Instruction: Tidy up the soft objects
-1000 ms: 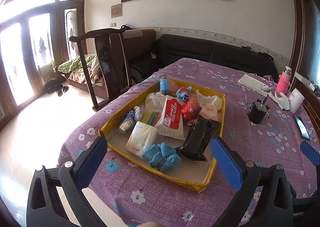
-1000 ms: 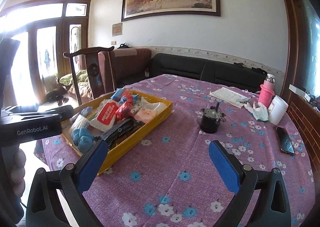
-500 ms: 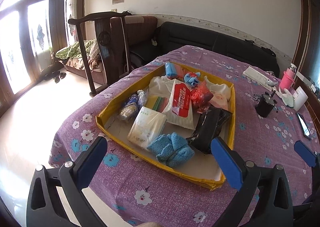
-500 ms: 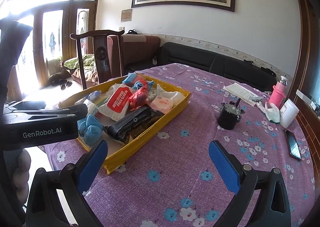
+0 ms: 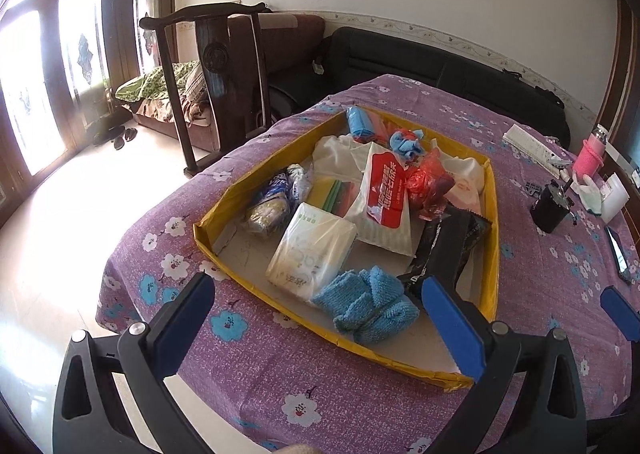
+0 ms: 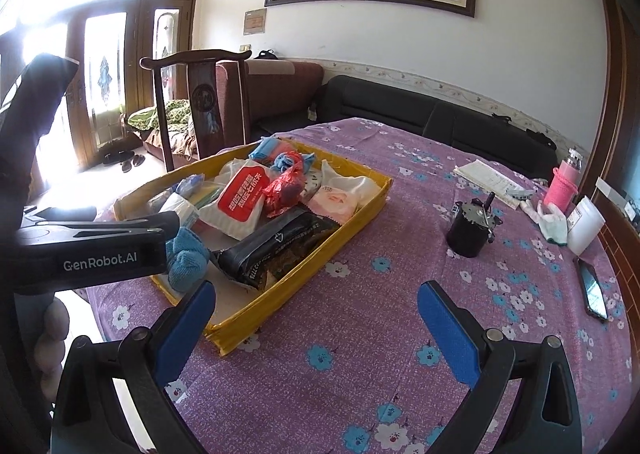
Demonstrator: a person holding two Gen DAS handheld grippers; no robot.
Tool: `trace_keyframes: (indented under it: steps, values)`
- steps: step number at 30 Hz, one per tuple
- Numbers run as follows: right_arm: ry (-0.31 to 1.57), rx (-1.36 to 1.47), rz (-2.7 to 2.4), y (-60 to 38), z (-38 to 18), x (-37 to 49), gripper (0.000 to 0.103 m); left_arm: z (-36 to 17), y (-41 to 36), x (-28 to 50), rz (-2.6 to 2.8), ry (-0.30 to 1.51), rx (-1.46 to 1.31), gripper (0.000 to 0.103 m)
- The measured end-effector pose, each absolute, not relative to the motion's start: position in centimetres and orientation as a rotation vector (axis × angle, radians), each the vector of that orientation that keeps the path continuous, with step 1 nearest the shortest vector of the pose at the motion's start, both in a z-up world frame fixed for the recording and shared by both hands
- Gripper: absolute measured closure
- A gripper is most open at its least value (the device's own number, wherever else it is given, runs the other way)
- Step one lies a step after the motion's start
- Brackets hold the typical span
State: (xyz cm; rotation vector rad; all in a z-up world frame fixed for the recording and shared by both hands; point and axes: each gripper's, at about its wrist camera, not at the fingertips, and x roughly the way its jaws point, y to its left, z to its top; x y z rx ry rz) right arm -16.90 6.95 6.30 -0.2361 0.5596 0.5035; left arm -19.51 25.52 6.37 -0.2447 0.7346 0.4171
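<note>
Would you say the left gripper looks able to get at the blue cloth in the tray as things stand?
Probably yes: the left gripper is open, and the blue cloth lies uncovered at the yellow tray's near end, just ahead of its fingers.

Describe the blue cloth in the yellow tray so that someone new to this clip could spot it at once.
Start at the purple flowered tablecloth and find the shallow yellow tray on it. At the tray's near end, beside a white tissue pack and a long black packet, lies the blue cloth. It is the only fuzzy, bunched towel there; its neighbours are smooth plastic wrappers.
</note>
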Motion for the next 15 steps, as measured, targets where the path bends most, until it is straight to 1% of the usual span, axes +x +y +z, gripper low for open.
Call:
trace_keyframes:
  steps: [7, 15]
  values:
    - [0.606, -0.213, 0.506, 7.1, 5.4, -16.0, 0.0, 5.8, 25.6, -19.1, 0.427, 0.75, -0.24, 0.0]
    - [0.58, -0.218, 0.541, 6.9, 5.7, -17.1, 0.0, 6.7, 23.5, -19.4, 0.382, 0.753, -0.192, 0.0]
